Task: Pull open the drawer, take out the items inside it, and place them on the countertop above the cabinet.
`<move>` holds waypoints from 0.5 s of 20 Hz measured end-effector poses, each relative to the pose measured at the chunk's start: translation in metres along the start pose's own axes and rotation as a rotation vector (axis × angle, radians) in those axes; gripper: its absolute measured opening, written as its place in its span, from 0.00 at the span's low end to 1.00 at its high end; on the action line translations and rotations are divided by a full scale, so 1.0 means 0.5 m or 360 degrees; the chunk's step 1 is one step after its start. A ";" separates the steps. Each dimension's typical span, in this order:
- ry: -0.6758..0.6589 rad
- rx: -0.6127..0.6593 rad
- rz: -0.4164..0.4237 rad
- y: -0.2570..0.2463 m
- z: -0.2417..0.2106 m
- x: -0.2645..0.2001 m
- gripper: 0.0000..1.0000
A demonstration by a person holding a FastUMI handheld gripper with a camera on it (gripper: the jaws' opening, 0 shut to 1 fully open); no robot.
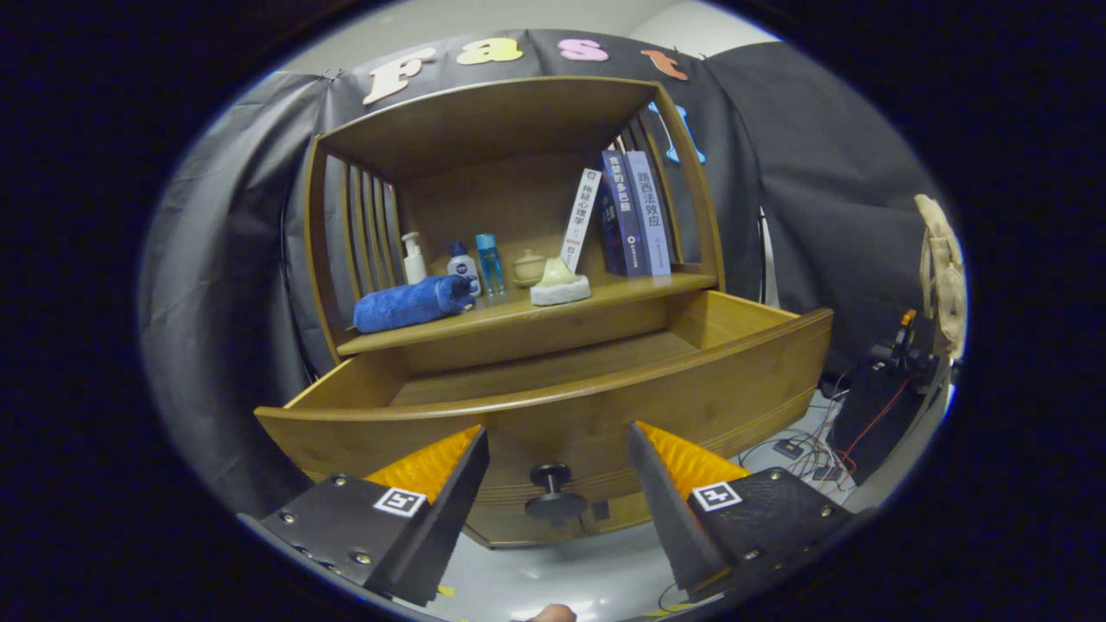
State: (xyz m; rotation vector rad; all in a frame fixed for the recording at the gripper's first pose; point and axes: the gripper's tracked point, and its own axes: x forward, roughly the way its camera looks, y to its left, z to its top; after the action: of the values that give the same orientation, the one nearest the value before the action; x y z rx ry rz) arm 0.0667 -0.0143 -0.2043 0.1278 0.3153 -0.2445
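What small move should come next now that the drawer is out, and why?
Probably lift the gripper up and forward over the drawer front to look inside. Its fingers are open, either side of the knob, gripping nothing. The drawer already stands pulled out below the countertop, but only part of its floor shows from here, with no item visible on it.

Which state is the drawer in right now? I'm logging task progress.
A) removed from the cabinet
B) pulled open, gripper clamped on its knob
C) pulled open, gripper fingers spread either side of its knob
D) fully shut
C: the drawer stands pulled out, and the gripper is open, fingers apart around the knob without touching it.
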 end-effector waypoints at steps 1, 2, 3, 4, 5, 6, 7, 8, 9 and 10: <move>0.0011 -0.0003 0.0014 0.002 -0.006 0.000 0.96; -0.0002 0.0008 0.0011 -0.001 -0.001 0.000 0.96; -0.0003 0.0031 0.0021 -0.002 -0.005 0.002 0.96; 0.0000 0.0056 0.0038 0.000 -0.007 0.004 0.96; 0.0000 0.0079 0.0055 0.000 -0.008 0.005 0.96; 0.0001 0.0090 0.0071 0.001 -0.009 0.006 0.96; -0.0001 0.0096 0.0085 0.001 -0.009 0.007 0.96; 0.0000 0.0099 0.0100 0.001 -0.009 0.009 0.96; 0.0009 0.0099 0.0120 0.003 -0.012 0.010 0.96; 0.0029 0.0098 0.0147 0.007 -0.017 0.013 0.96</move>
State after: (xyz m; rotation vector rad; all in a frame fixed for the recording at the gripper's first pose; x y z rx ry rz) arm 0.0712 -0.0108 -0.2140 0.2049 0.3191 -0.1616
